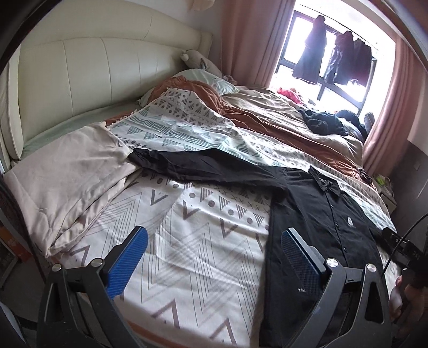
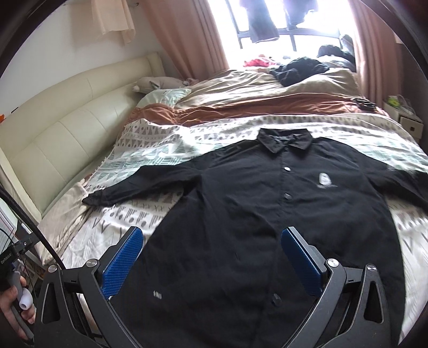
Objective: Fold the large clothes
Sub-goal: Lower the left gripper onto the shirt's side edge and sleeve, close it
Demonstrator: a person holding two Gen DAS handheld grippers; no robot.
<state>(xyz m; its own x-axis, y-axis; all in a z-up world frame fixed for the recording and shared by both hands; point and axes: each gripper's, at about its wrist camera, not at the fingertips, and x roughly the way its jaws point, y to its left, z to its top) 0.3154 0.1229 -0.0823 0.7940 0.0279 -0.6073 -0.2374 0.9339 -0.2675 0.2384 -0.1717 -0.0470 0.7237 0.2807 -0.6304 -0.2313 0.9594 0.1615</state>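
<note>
A: Both hand-held grippers, left hand-held gripper (image 1: 214, 257) and right hand-held gripper (image 2: 211, 258), gape empty above the black shirt (image 2: 254, 214) spread flat on the bed (image 1: 192, 267).

B: Yeah, pinch one layer and the fold probably skews.

L wrist cam: low over the near bed (image 1: 203, 267) edge, looking along the left tool (image 1: 214, 257) twd the headboard (image 1: 80, 80) and window (image 1: 334, 53); black shirt (image 1: 329, 214) sits right of frame. R wrist cam: close above the shirt (image 2: 254, 214), centred btwn the right tool (image 2: 212, 257) fingers, facing the window (image 2: 281, 16). Both share shirt, bed, headboard, window.
</note>
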